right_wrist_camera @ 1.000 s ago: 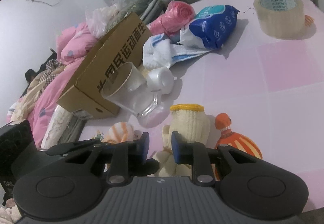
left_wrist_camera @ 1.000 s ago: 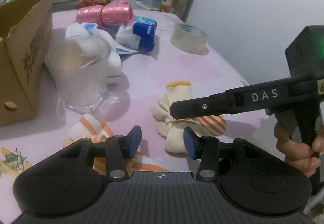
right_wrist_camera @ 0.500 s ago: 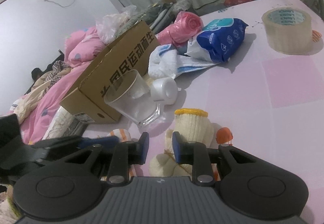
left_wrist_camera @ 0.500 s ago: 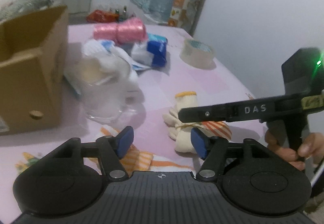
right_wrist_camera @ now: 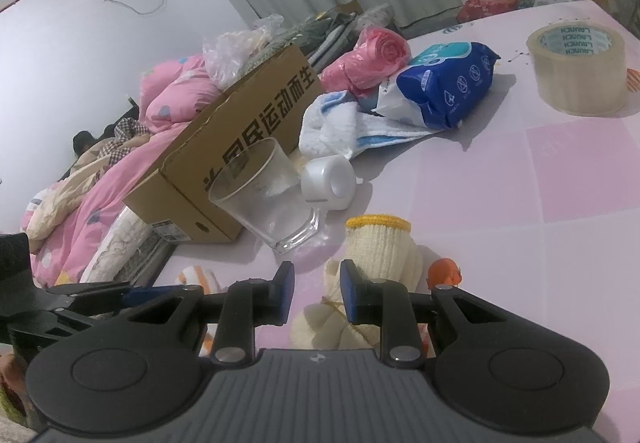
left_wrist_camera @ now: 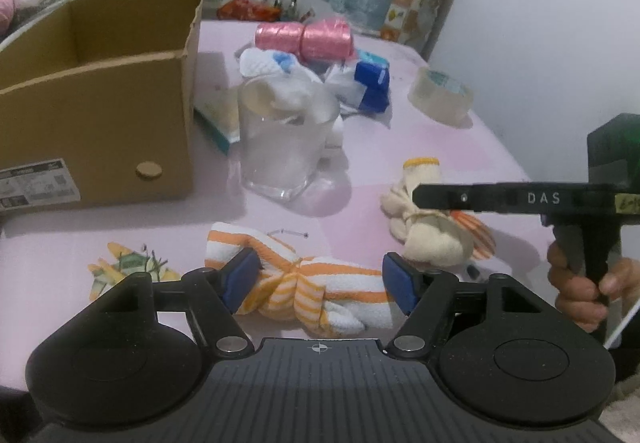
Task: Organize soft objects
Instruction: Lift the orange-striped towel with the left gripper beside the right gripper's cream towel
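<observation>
An orange-and-white striped cloth [left_wrist_camera: 296,283], knotted in the middle, lies on the pink table [left_wrist_camera: 352,163]. My left gripper [left_wrist_camera: 318,281] hangs just over it. Its jaws are opening, and the cloth lies between the blue pads without being squeezed. A cream knitted glove bundle [left_wrist_camera: 432,243] with a yellow cuff lies to the right. My right gripper [left_wrist_camera: 418,197] reaches over it from the right, held by a person's hand [left_wrist_camera: 580,283]. In the right wrist view the right gripper [right_wrist_camera: 316,291] is almost closed just before the glove bundle [right_wrist_camera: 380,247], with nothing gripped.
An open cardboard box [left_wrist_camera: 100,131] stands at the left, with a clear glass cup [left_wrist_camera: 280,151] beside it. Behind are a white-and-blue towel [left_wrist_camera: 264,63], pink bag rolls [left_wrist_camera: 304,39], a blue pack [left_wrist_camera: 372,83] and a tape roll [left_wrist_camera: 440,99]. An orange striped toy [left_wrist_camera: 476,231] lies under the gloves.
My left gripper has drawn back and its jaws have widened, so the whole striped cloth now shows between them. The right gripper has stayed over the glove bundle.
</observation>
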The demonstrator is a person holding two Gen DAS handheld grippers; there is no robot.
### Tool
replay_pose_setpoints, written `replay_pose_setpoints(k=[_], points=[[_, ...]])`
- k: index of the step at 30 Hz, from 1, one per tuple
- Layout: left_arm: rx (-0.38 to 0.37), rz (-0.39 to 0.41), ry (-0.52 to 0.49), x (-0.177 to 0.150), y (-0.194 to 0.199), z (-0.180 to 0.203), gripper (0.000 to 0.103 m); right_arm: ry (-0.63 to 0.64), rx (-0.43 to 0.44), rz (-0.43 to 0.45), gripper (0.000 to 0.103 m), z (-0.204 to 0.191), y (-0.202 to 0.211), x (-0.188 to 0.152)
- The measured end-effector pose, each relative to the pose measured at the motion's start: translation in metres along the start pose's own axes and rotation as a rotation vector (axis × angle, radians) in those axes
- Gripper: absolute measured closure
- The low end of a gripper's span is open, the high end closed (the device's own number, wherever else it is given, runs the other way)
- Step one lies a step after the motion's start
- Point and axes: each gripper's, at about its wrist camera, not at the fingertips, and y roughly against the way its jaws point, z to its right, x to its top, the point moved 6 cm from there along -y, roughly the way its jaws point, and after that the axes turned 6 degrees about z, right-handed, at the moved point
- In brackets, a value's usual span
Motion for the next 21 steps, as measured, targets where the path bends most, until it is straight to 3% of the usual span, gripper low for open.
replay_pose_setpoints(k=[8, 13, 17, 21], points=[[0.020, 0.074, -0.064, 0.004, -0.010, 0.008, 0.031, -0.009, 0.001, 0.002, 0.092, 0.001, 0.000, 0.001], [0.011, 0.133, -0.090, 0.006, -0.011, 0.012, 0.023, -0.014, 0.001, 0.001, 0.092, 0.001, 0.001, 0.001], [0.007, 0.180, -0.069, 0.011, -0.008, 0.009, 0.020, -0.020, 0.004, 0.001, 0.092, 0.001, 0.000, 0.001], [0.029, 0.170, -0.026, 0.015, 0.006, -0.001, 0.015, -0.017, 0.005, 0.000, 0.092, 0.002, 0.001, 0.001]])
